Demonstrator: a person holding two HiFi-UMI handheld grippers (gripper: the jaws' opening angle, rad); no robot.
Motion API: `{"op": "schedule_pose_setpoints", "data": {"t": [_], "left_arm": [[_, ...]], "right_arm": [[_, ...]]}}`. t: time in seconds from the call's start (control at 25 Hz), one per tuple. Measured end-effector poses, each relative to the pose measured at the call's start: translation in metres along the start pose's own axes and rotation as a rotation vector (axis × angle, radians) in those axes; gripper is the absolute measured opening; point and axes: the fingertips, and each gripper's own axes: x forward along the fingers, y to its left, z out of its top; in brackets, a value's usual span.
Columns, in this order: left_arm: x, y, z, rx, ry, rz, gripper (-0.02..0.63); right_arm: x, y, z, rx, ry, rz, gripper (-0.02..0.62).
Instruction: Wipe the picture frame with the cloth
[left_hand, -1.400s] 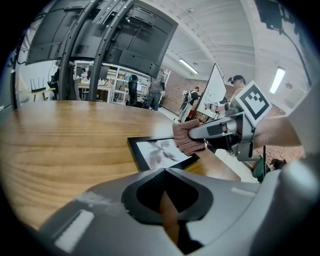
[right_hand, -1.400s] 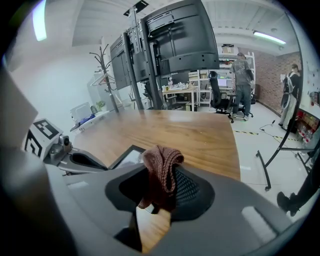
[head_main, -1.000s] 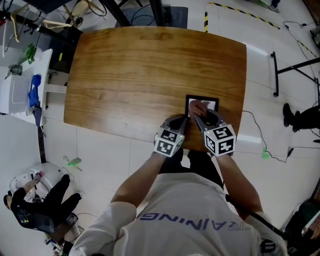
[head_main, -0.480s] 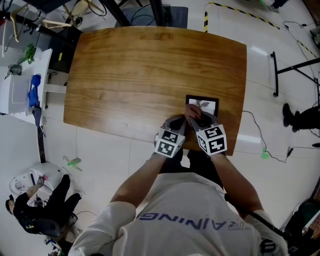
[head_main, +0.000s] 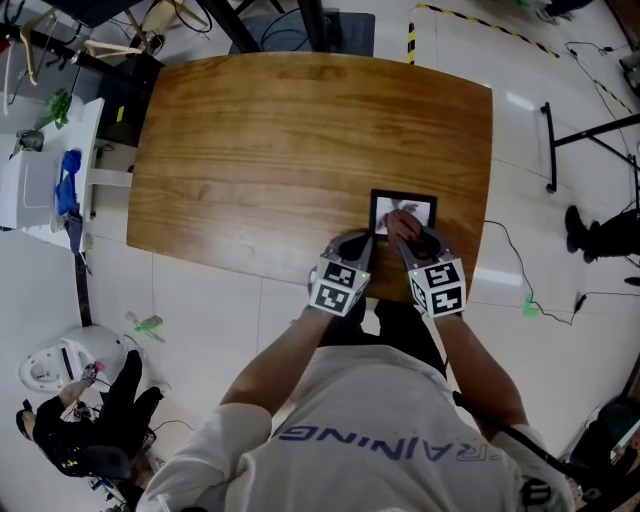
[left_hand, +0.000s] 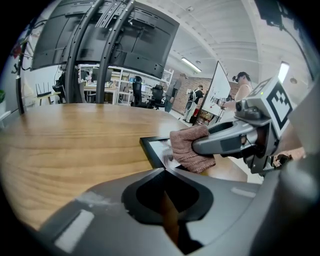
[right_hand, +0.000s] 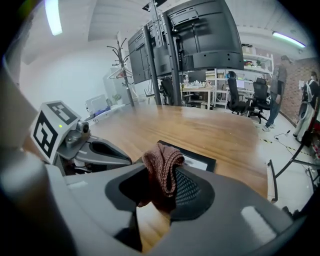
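- Your right gripper (head_main: 408, 234) grasps the cloth (right_hand: 163, 167), pressed on the picture frame (head_main: 404, 194) at the table's (head_main: 300, 150) 5 o'clock.
- Your left gripper (head_main: 370, 238) is clenched, empty, at the picture frame's 8 o'clock corner.

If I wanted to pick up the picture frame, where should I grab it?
The picture frame lies flat and thin on the table, so only its black border offers a hold. Probably best is the corner by the left gripper, coming in low from the table's near edge, since the right gripper presses the cloth on the middle.
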Motion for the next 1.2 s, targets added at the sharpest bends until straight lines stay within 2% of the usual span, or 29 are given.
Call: {"op": "schedule_pose_setpoints", "data": {"t": [0.36,0.56,0.72,0.8,0.88,1.0,1.2], "left_arm": [[0.001,0.001,0.0,0.011,-0.004,0.011,0.005],[0.001,0.001,0.0,0.017,-0.006,0.015,0.005],[0.002,0.004,0.002,0.025,-0.011,0.011,0.005],[0.002,0.004,0.0,0.0,-0.012,-0.011,0.003],[-0.005,0.008,0.001,-0.068,-0.019,-0.018,0.003],[-0.031,0.031,0.032,-0.116,-0.094,0.033,0.003],[-0.098,0.074,0.12,-0.097,-0.304,0.164,0.003]], "right_arm": [[-0.032,-0.052,-0.02,0.05,-0.02,-0.096,0.132],[-0.041,-0.06,-0.026,0.056,-0.024,-0.113,0.133],[-0.039,-0.056,-0.019,0.082,-0.067,-0.09,0.132],[-0.042,-0.054,-0.013,0.099,-0.106,-0.072,0.13],[-0.053,-0.057,-0.003,0.106,-0.149,-0.077,0.129],[-0.077,-0.078,0.023,0.123,-0.241,-0.114,0.129],[-0.115,-0.108,0.057,0.143,-0.359,-0.175,0.129]]}}
